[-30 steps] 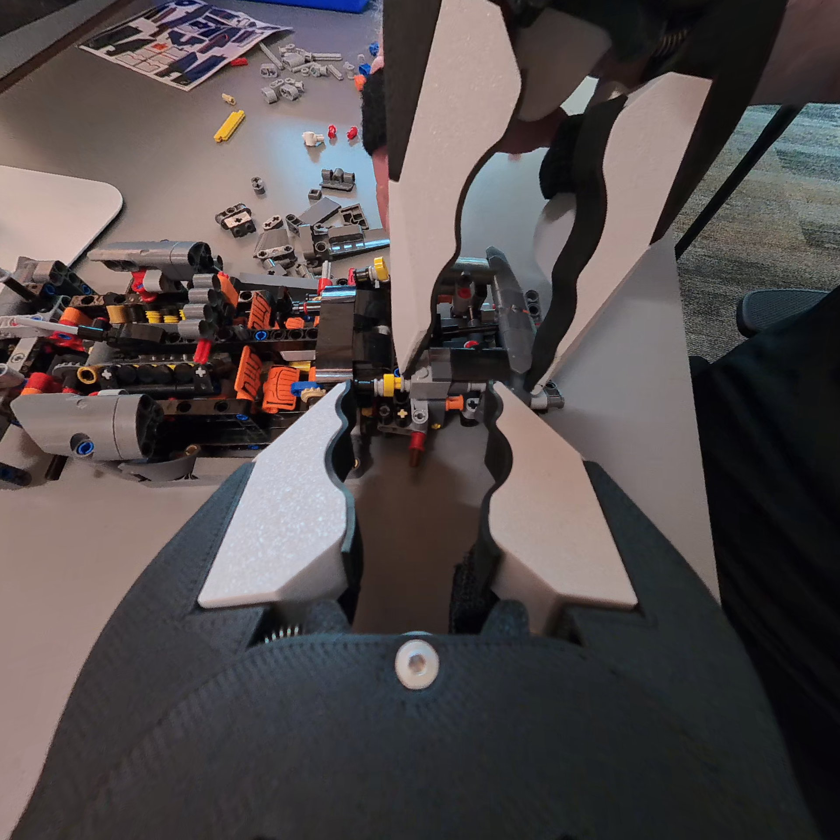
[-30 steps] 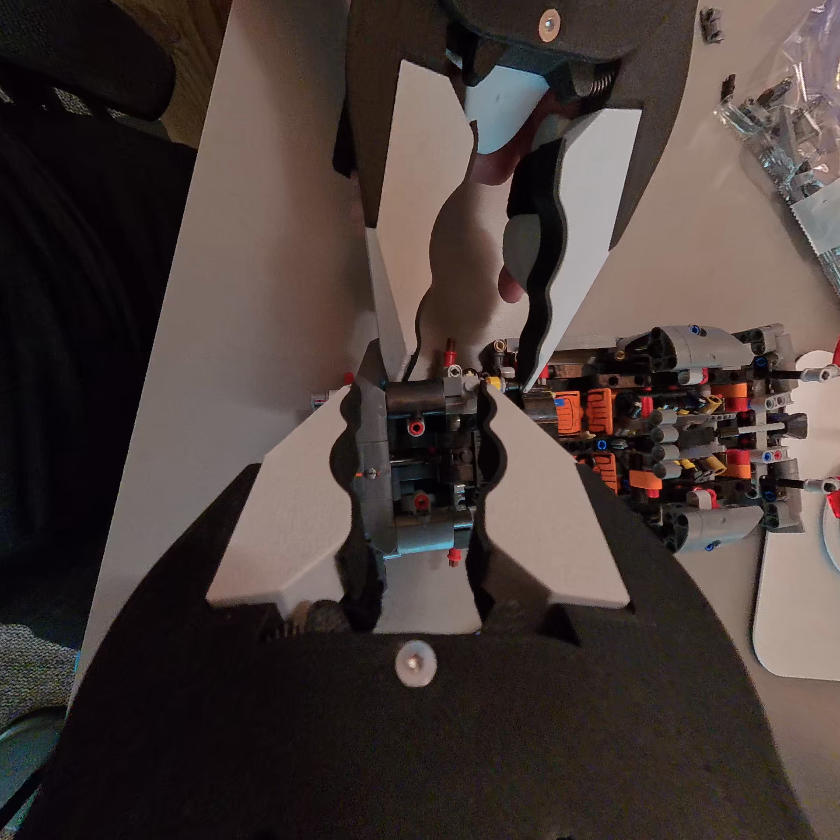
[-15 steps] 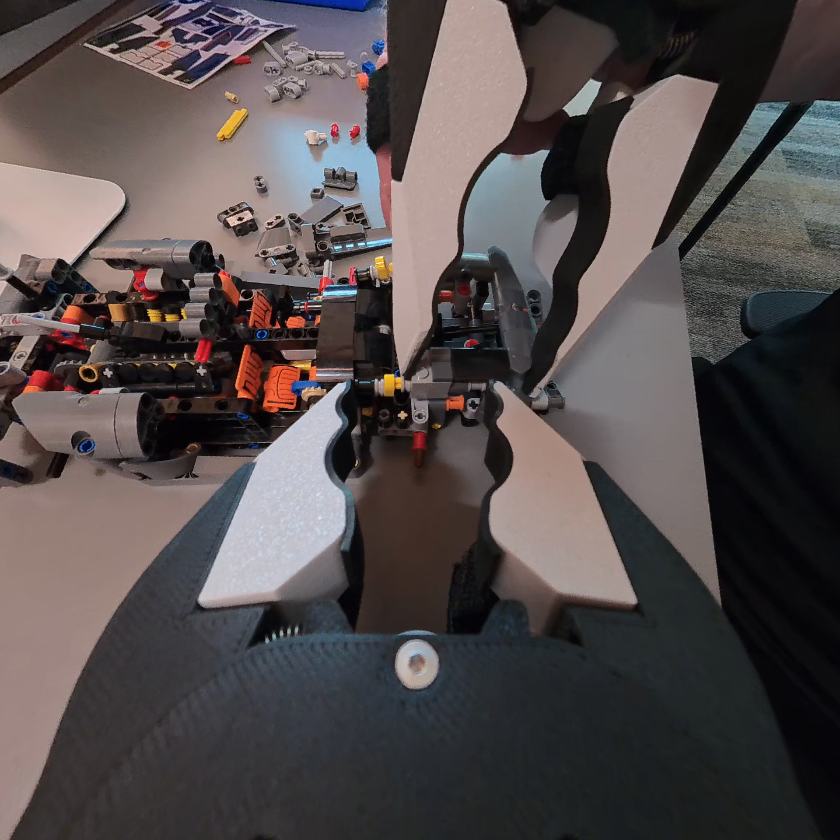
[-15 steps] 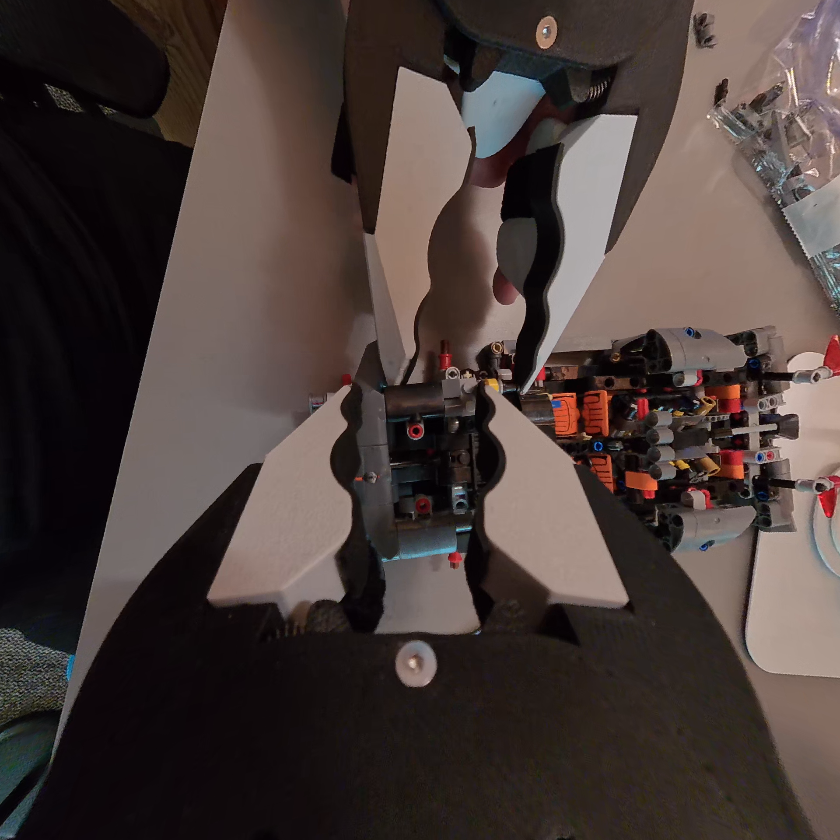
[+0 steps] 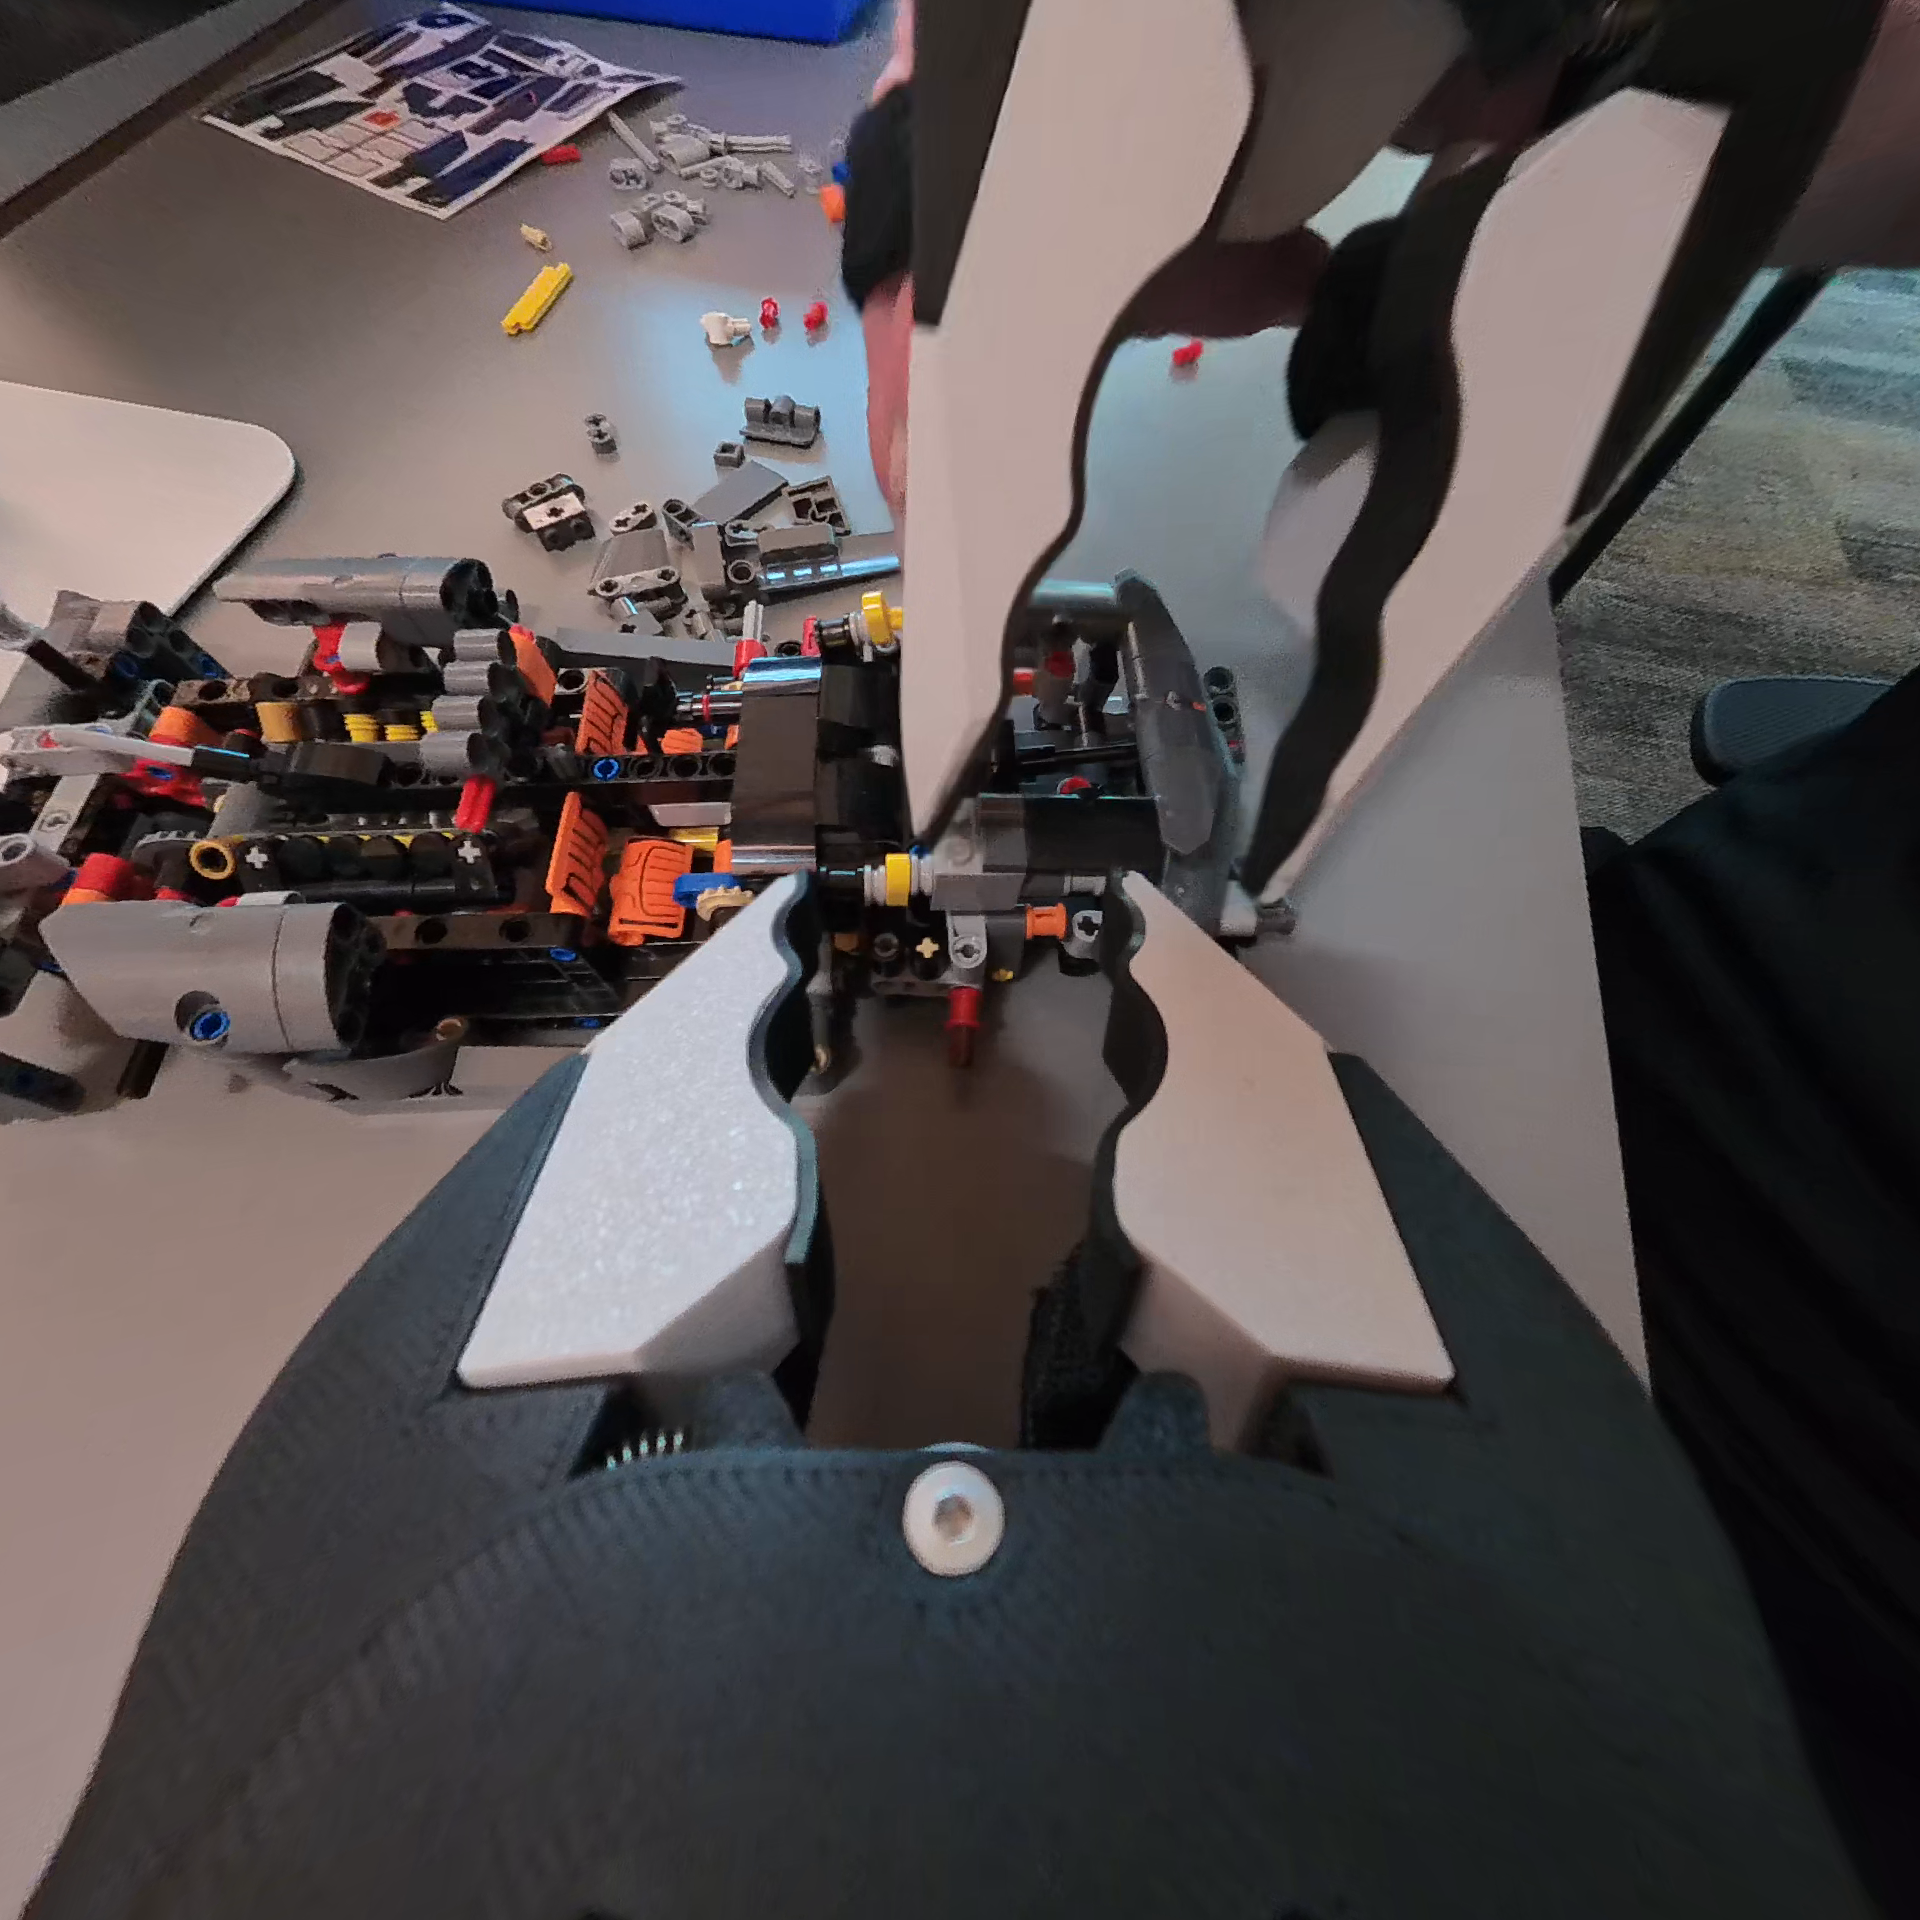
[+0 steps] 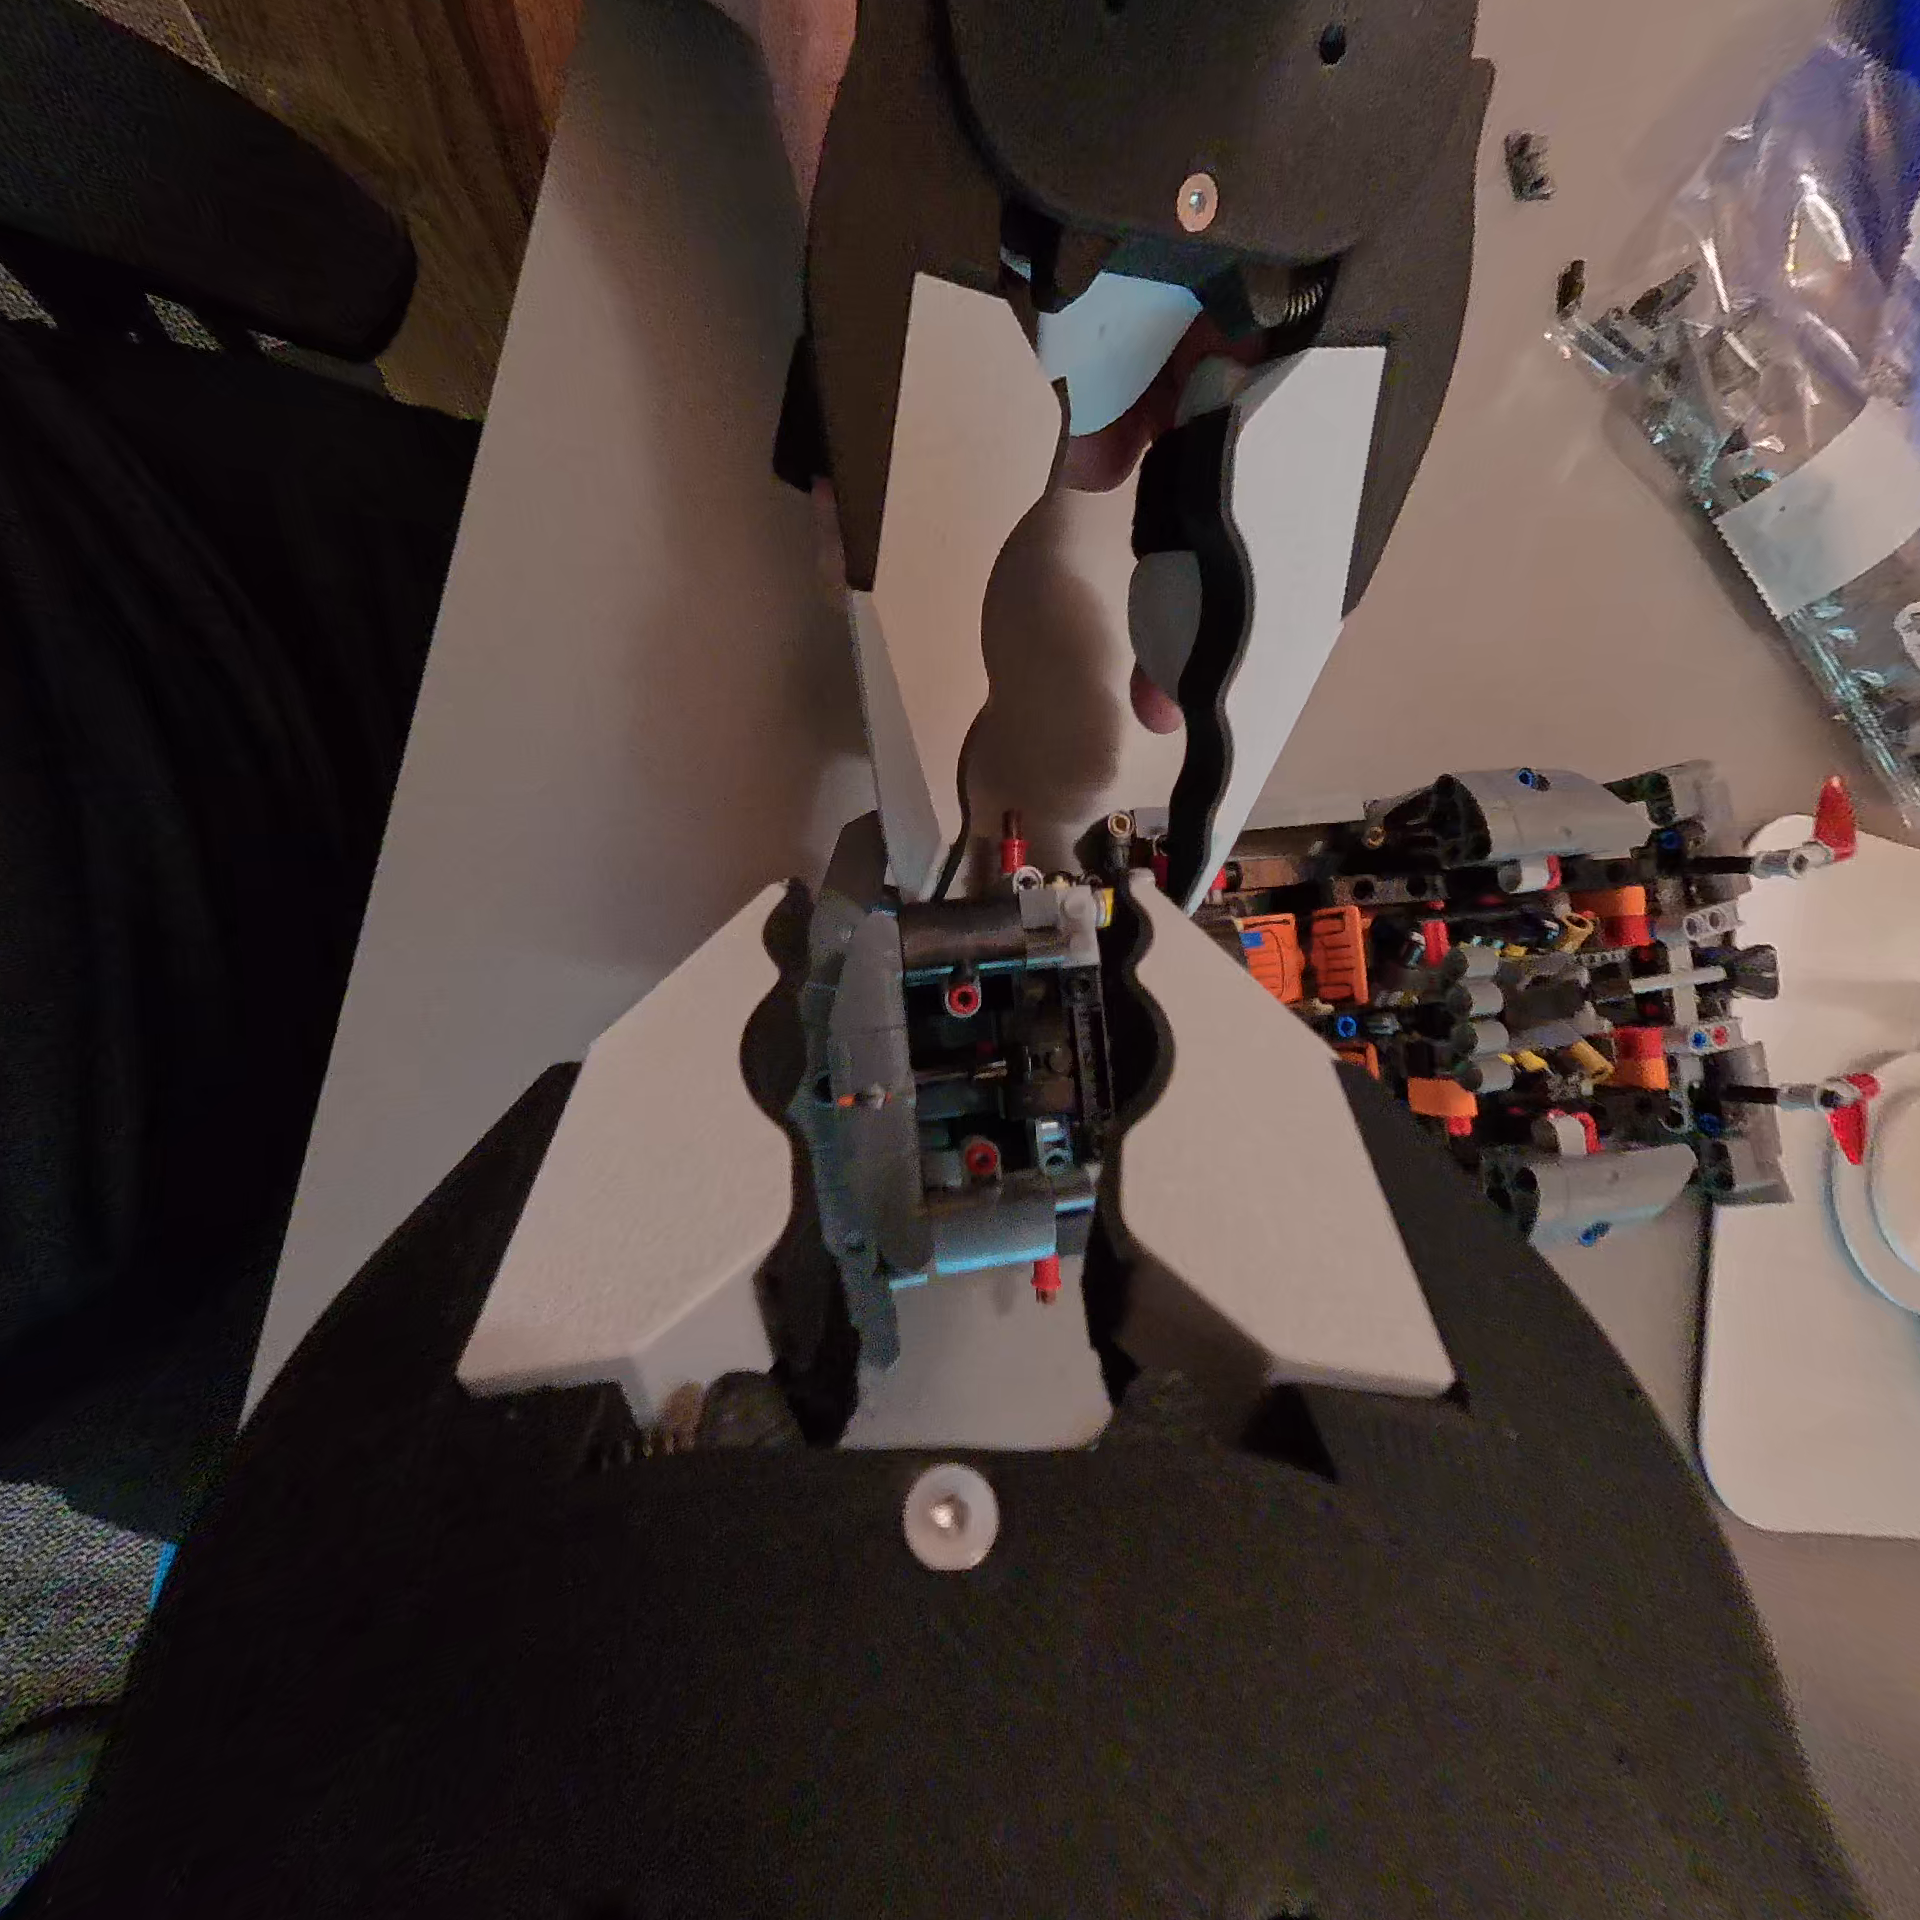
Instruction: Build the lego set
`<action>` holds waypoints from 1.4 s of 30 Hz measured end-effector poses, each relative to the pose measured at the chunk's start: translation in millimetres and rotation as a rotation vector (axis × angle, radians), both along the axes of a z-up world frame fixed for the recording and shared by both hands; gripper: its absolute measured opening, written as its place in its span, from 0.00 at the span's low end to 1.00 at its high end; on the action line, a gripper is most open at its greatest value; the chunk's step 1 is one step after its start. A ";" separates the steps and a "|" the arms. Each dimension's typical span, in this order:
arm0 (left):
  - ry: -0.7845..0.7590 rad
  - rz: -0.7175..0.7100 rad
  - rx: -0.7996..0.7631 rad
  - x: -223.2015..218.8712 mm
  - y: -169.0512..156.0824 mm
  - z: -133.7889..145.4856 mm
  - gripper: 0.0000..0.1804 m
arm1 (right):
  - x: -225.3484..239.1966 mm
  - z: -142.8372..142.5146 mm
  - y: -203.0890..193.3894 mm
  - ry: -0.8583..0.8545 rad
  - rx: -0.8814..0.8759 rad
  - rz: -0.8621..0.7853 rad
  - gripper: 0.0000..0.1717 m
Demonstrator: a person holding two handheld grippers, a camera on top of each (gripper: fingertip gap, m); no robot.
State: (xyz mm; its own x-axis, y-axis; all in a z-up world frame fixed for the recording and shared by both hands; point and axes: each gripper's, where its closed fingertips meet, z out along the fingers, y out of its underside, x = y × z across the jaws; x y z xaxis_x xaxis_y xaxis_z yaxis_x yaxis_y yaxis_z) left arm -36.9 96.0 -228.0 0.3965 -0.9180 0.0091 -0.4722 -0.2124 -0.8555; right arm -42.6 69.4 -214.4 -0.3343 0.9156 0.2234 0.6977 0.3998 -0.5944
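Close at the left gripper [image 5: 966, 904], its fingers stand spread around the near end of the brick model [image 5: 436, 862], which lies on the desk [image 5: 416, 416] beside its edge; if the pads press, I cannot tell. The right gripper [image 6: 961, 888] has its fingers also apart and straddles this same end, so an uneven squeeze could, I think, break off small pins [image 5: 961, 1023] or push the model into the loose pieces [image 5: 727, 530] behind.
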 end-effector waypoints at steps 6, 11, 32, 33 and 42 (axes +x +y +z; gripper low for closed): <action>-0.046 0.018 0.039 -10.9 2.0 18.5 0.31 | 33.8 27.8 14.2 0.097 -0.033 -0.113 0.35; -0.017 -0.008 0.091 -10.9 5.5 37.2 0.27 | 60.7 17.5 28.0 0.094 -0.053 -0.179 0.33; 0.253 -0.406 0.088 43.6 16.9 5.4 0.30 | 64.7 -7.0 15.6 0.224 -0.162 -0.244 0.24; 0.260 -0.405 0.087 44.0 17.9 3.1 0.30 | 64.9 -6.0 15.8 0.230 -0.167 -0.246 0.24; 0.234 -0.433 0.090 46.3 17.1 2.7 0.30 | 69.0 -5.6 10.6 0.250 -0.194 -0.267 0.20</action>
State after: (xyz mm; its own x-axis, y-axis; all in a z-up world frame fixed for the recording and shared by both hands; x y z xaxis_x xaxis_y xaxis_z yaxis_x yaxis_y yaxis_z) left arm 9.4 113.2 -225.3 -0.0396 -0.9918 -0.1219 -0.6822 0.1160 -0.7219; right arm 26.4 80.0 -220.0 -0.0362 0.9960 0.0821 0.5864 0.0877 -0.8052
